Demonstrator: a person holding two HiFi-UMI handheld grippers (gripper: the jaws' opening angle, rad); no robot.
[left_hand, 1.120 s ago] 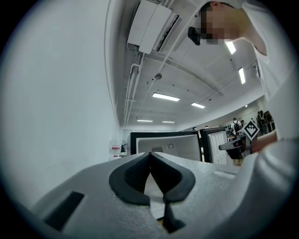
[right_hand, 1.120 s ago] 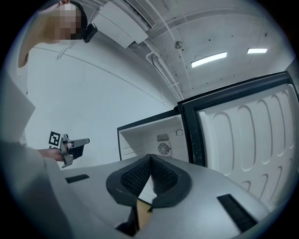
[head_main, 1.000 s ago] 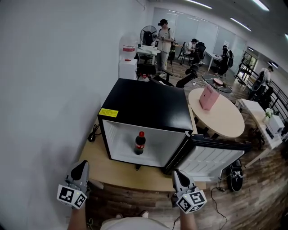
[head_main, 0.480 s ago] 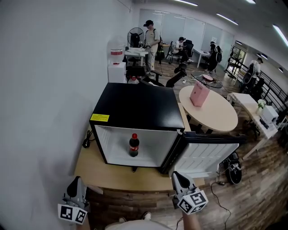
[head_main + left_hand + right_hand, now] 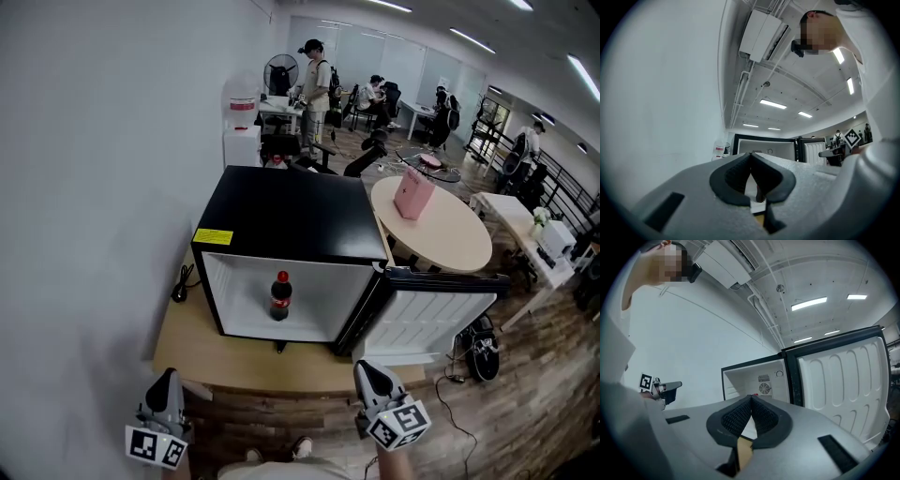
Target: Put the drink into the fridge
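Observation:
A dark cola bottle point(image 5: 280, 297) with a red cap stands upright inside the small black fridge point(image 5: 291, 225), whose door point(image 5: 431, 319) hangs open to the right. Both grippers are held low, near my body and well short of the fridge. My left gripper point(image 5: 168, 383) is shut and empty; in the left gripper view its jaws point(image 5: 751, 157) meet at the tips. My right gripper point(image 5: 366, 374) is likewise shut with nothing held, its jaws point(image 5: 751, 399) touching in the right gripper view. The fridge point(image 5: 757, 383) shows ahead of it with the white door lining point(image 5: 839, 380) at right.
The fridge sits on a low wooden platform point(image 5: 244, 361) against the white wall. A round table point(image 5: 441, 230) with a pink bag point(image 5: 413, 199) stands behind right. A cable point(image 5: 459, 384) and shoes point(image 5: 482, 354) lie on the floor. People stand and sit far back.
Both grippers have drawn back lower toward me, the left one most. The view has shifted slightly; the bottle and fridge door have not moved.

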